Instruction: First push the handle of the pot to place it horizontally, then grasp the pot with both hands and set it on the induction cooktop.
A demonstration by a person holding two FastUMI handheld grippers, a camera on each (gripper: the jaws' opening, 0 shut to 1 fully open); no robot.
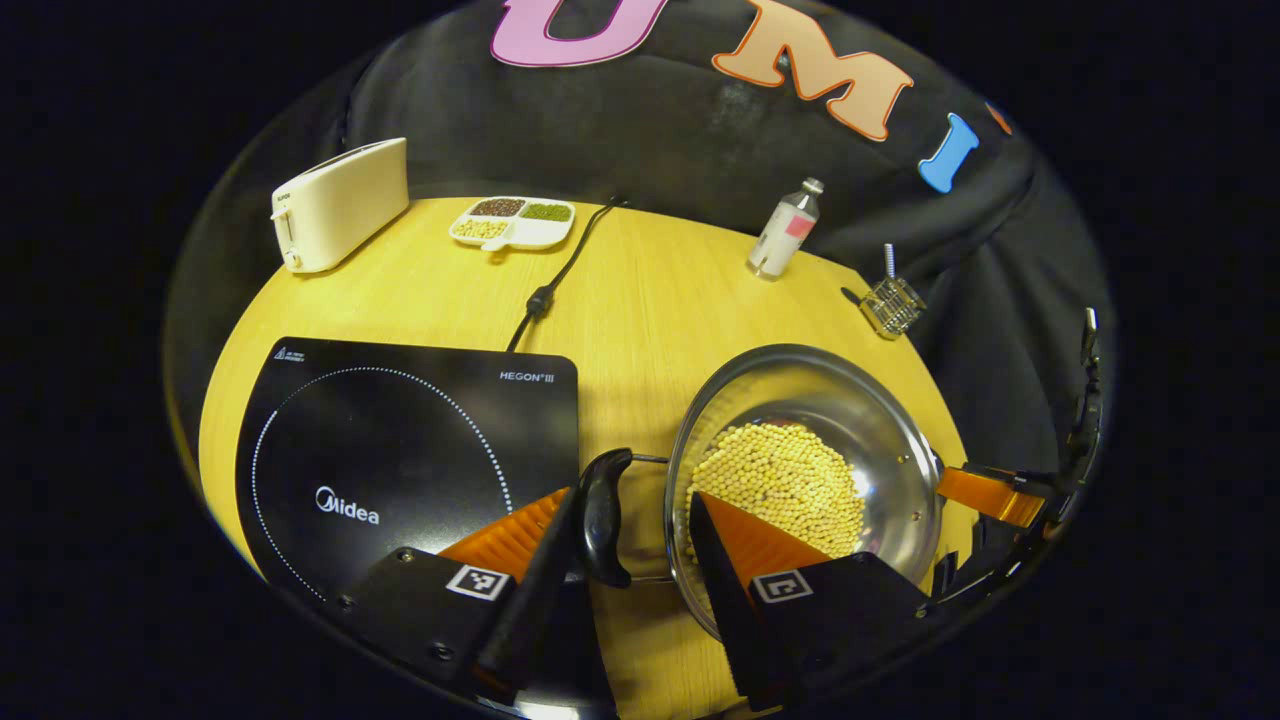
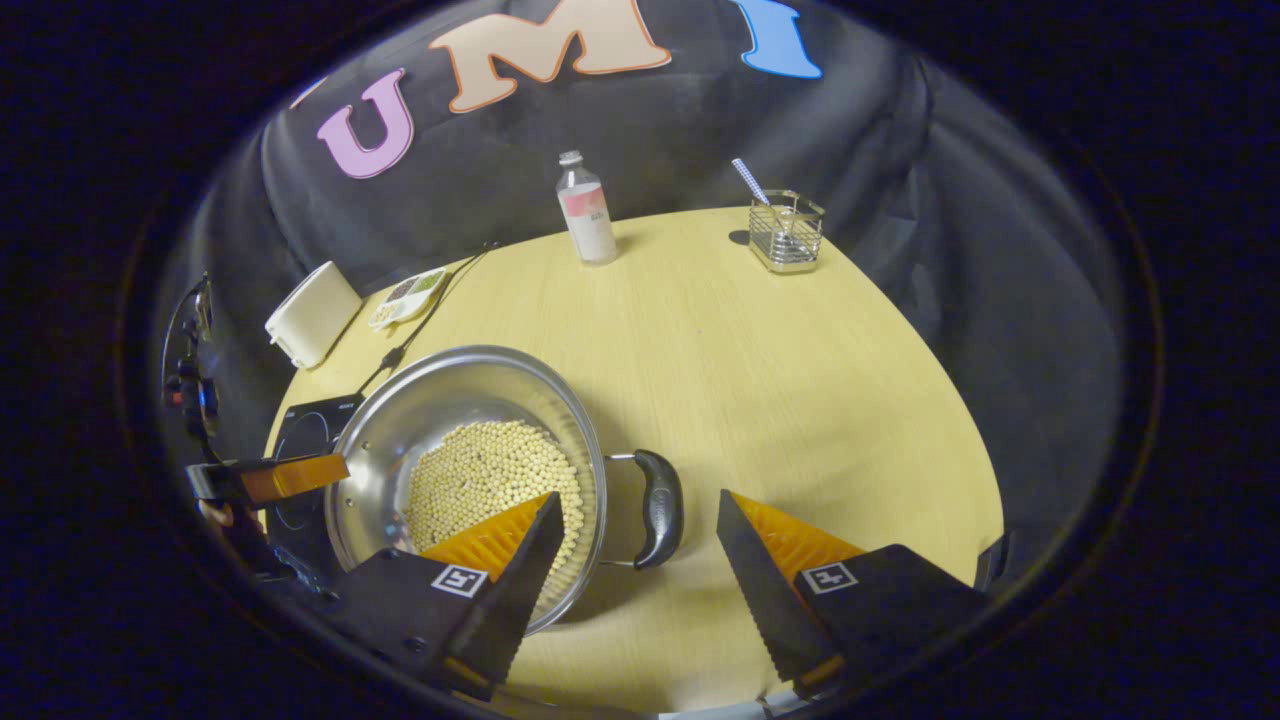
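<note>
Both grippers spread wide: left gripper (image 1: 630, 540) straddles the pot's near handle (image 1: 604, 516), right gripper (image 2: 640, 540) the far handle (image 2: 659, 507). Pot (image 1: 880, 420) on table, induction cooktop (image 1: 400, 440) at nine o'clock, left hand nearer.

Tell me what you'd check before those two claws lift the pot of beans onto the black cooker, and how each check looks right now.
1. Left claw straddles the black handle on its side of the round steel pot: ok, open, not yet closed.
2. Right claw straddles the other black handle: ok, also open.
3. Handles lie level across the pot: ok, one on each side.
4. Black glass induction cooktop surface free: ok, nothing on it.
5. Black power cord out of the path: ok, it runs away behind the cooktop.
6. Pale yellow beans sit low enough not to spill: ok, well below the rim.
</note>
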